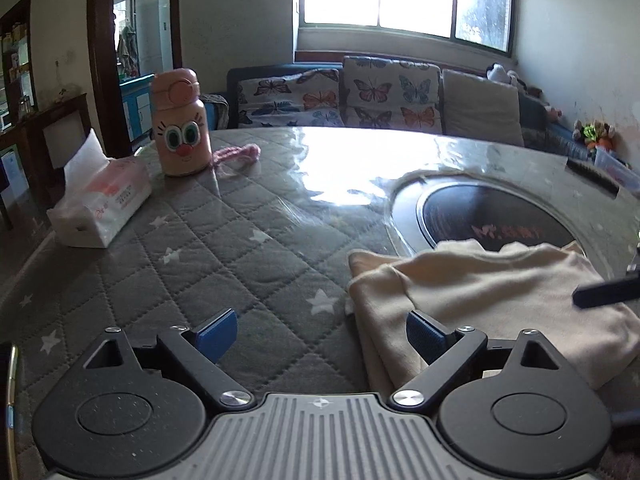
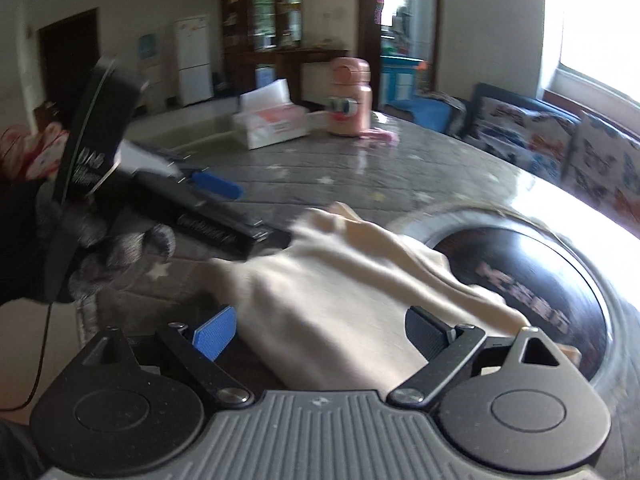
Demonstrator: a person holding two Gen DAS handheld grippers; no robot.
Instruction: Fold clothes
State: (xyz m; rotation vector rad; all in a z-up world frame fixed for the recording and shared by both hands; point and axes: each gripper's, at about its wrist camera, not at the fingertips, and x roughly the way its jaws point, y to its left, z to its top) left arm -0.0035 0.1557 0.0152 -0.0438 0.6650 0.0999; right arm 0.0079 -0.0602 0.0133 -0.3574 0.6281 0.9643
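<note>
A cream garment (image 1: 492, 296) lies folded on the grey quilted table cover, partly over the round black hotplate. My left gripper (image 1: 320, 334) is open, low over the table at the garment's left edge, with its right finger above the cloth. The garment also shows in the right wrist view (image 2: 340, 292). My right gripper (image 2: 320, 332) is open just above the garment, which lies between its fingers. The left gripper (image 2: 218, 186) appears there at the garment's far left side, held by a gloved hand.
A pink cartoon bottle (image 1: 182, 124) and a tissue pack (image 1: 102, 204) stand at the table's far left. The round black hotplate (image 1: 492, 216) is set into the table. A black comb (image 1: 592, 174) lies at far right. A sofa with butterfly cushions (image 1: 360, 96) stands behind.
</note>
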